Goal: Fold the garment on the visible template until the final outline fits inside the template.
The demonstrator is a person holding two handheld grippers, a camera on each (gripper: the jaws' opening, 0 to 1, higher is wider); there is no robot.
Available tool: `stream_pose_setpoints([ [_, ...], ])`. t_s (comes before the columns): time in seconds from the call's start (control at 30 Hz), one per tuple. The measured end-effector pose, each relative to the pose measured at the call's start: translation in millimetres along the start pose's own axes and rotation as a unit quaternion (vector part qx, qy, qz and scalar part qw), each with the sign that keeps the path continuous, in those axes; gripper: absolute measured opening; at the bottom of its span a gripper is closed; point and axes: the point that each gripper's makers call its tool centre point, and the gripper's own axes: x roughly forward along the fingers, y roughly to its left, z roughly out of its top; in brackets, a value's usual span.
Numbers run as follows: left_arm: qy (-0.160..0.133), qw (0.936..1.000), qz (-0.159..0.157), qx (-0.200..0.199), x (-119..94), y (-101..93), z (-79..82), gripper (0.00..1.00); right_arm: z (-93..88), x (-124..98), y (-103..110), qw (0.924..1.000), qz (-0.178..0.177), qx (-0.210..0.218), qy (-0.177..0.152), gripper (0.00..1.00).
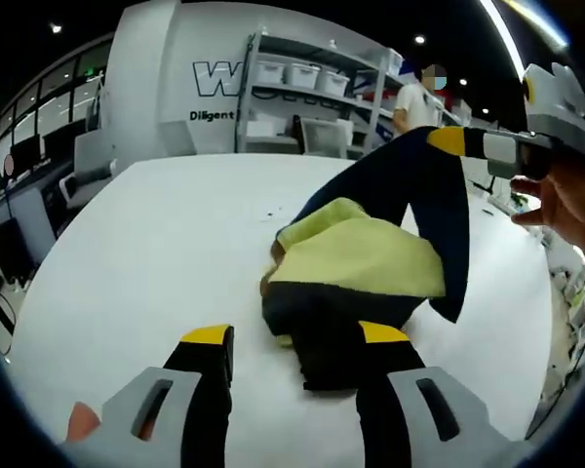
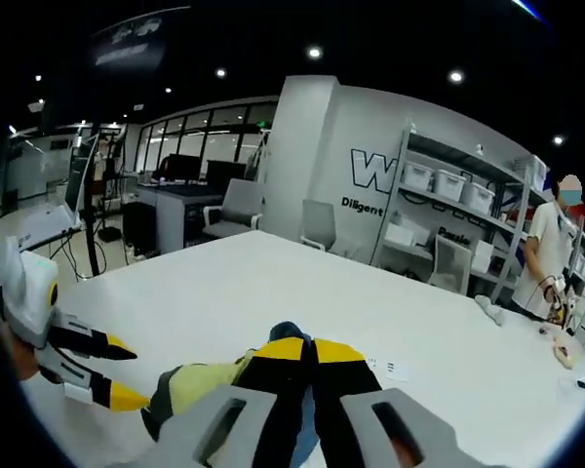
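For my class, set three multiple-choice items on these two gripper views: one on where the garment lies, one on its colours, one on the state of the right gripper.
1. Where does the garment lie?
A. On the white table
B. On a shelf
C. On a chair

2. Which colours does the garment show?
A. Red and white
B. Navy and yellow-green
C. Grey only

3. What is the right gripper doing?
A. Hanging open above bare table
B. Shut on part of the garment
C. Holding a storage box

Answers:
1. A: in the left gripper view the crumpled garment rests on the white table.
2. B: dark navy fabric with a yellow-green lining shows in that view.
3. B: in the left gripper view a navy sleeve rises to the right gripper's tips; in its own view its jaws meet on dark fabric.
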Motion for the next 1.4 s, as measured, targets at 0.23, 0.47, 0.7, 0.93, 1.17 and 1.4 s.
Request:
stream_pose_setpoints([
  [0.23,0.000,1.0000,-0.004,0.003,-1,-2.8,2.3,0.44,22.7,-29,-11,0.9991,-0.021,0.010,-0.035,0.00],
  [0.47,0.000,1.0000,-0.006,0.005,-2,-4.6,1.2,0.44,14.5,-54,-34,0.9971,-0.057,0.030,-0.039,0.00],
  [0.7,0.002,0.9999,-0.008,0.007,-2,-7.6,0.4,0.44,-40.4,-60,-56,0.9945,-0.083,0.059,0.024,0.00],
  [0.93,0.005,0.9999,-0.009,0.010,-2,-10.8,-0.8,0.43,-78.9,-56,-66,0.9910,-0.094,0.069,0.065,0.00],
  [1.17,0.006,0.9999,-0.009,0.010,-2,-10.4,-1.1,0.43,-97.1,-53,-69,0.9889,-0.098,0.071,0.087,0.00],
  [1.4,0.013,0.9998,-0.006,0.011,-1,-7.5,-4.9,0.43,-166.4,-47,-83,0.9772,-0.116,0.070,0.164,0.00],
])
